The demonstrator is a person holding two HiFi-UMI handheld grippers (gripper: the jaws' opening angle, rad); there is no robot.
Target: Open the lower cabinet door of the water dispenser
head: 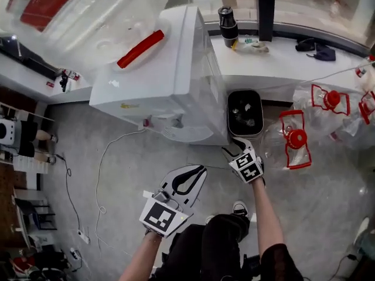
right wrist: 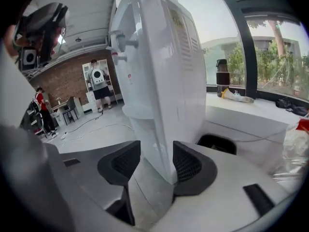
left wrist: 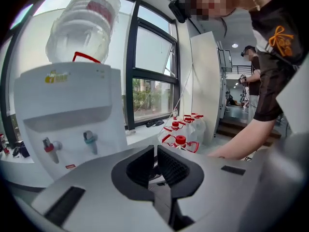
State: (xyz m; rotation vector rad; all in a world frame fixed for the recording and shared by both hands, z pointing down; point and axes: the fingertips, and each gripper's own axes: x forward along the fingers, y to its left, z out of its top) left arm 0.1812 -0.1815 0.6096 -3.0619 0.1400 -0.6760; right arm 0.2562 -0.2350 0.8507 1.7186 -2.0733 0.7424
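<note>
The white water dispenser stands on the grey floor with a big clear bottle on top. Its taps face toward me. In the right gripper view its lower body fills the middle, with a front corner straight ahead between the jaws. My right gripper is open and empty, low beside the dispenser's right front corner. My left gripper hangs further back over the floor, its pads almost together with nothing between them. The left gripper view shows the dispenser's upper front; its lower cabinet door is hidden behind the gripper.
A black bin sits right of the dispenser. Several empty bottles with red handles lie on the floor at the right. A white cable runs over the floor at the left. A dark flask stands on the windowsill.
</note>
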